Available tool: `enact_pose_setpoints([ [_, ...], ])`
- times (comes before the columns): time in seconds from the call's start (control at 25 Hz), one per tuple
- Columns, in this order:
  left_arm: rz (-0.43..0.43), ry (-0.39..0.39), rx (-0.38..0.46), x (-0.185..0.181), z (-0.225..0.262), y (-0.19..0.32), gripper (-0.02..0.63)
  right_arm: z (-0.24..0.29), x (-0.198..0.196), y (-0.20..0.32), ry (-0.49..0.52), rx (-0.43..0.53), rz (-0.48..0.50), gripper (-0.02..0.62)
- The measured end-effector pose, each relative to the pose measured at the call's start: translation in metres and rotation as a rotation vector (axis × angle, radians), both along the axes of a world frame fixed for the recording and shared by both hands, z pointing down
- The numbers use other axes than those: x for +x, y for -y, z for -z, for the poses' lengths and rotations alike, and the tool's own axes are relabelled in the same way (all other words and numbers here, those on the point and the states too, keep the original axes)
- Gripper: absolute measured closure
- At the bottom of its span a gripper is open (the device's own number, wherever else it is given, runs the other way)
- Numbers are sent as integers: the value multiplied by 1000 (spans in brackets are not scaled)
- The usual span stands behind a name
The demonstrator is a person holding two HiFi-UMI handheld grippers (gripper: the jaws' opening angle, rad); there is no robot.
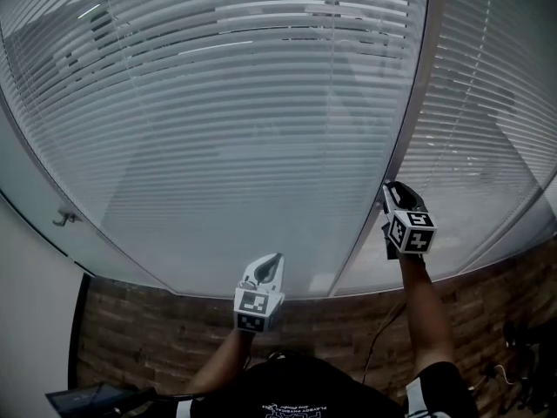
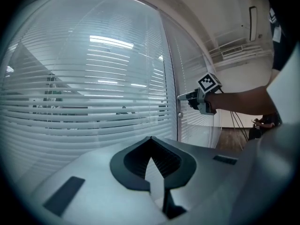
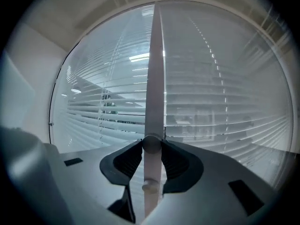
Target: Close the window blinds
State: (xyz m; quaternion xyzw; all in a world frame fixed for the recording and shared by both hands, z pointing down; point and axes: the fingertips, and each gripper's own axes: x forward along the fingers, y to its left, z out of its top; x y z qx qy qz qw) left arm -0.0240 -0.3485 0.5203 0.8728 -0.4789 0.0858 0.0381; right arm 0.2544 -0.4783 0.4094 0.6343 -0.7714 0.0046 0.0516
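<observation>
White slatted blinds [image 1: 244, 103] hang behind the glass in two panes, split by a pale upright frame post [image 1: 409, 138]. The left pane's slats stand partly tilted, with gaps between them. My right gripper [image 1: 389, 192] is up against the post, its jaws closed on a small round knob [image 3: 151, 143]. A second small knob [image 3: 151, 187] sits lower on the post. The left gripper view shows the right gripper [image 2: 181, 97] at the post from the side. My left gripper [image 1: 271, 259] hovers lower and to the left, short of the glass, shut with nothing in it.
A brick-patterned surface [image 1: 157, 333] runs below the window sill. A small metal handle [image 1: 63, 219] sticks out at the left pane's edge. Cables [image 1: 383, 338] hang near my right arm. A dark flat object [image 1: 87, 399] lies at the bottom left.
</observation>
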Motion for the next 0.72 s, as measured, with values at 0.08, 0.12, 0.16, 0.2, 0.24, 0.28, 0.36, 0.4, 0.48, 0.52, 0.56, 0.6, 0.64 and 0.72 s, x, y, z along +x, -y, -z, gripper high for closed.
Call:
enact_pose_setpoints([
  [0.08, 5, 3, 10, -1, -1, 0, 611, 0, 0, 0, 14, 3, -3, 465],
  [0.12, 10, 4, 13, -1, -1, 0, 611, 0, 0, 0, 10, 5, -6, 467],
  [0.16, 14, 4, 13, -1, 0, -1, 611, 0, 1, 0, -3, 7, -11, 468],
  [0.2, 15, 6, 11, -1, 0, -1, 611, 0, 0, 0, -27, 10, -15, 468],
  [0.24, 15, 9, 8, -1, 0, -1, 611, 0, 0, 0, -63, 13, -20, 468],
  [0.28, 15, 13, 2, -2, 1, -1, 611, 0, -1, -1, -109, 18, -24, 469],
  [0.36, 15, 18, -5, -3, 1, -2, 611, 2, -4, -3, -220, 32, -32, 469],
  [0.4, 16, 16, -3, -3, 1, -2, 611, 4, -6, -5, -290, 39, -40, 469],
  [0.48, 17, 15, 8, -2, -1, -2, 611, 3, -9, -6, -460, 58, -48, 469],
  [0.52, 15, 18, 9, -2, -3, -2, 611, 3, -11, -5, -543, 66, -46, 469],
  [0.56, 13, 21, 8, -1, -5, -3, 611, 5, -14, -7, -617, 67, -45, 469],
  [0.6, 11, 23, 8, -1, -6, -3, 611, 7, -16, -9, -687, 66, -44, 469],
  [0.64, 11, 23, 8, -1, -6, -4, 611, 7, -17, -10, -758, 65, -43, 469],
  [0.72, 14, 23, 11, -2, -6, -4, 611, 2, -16, -9, -908, 69, -35, 469],
])
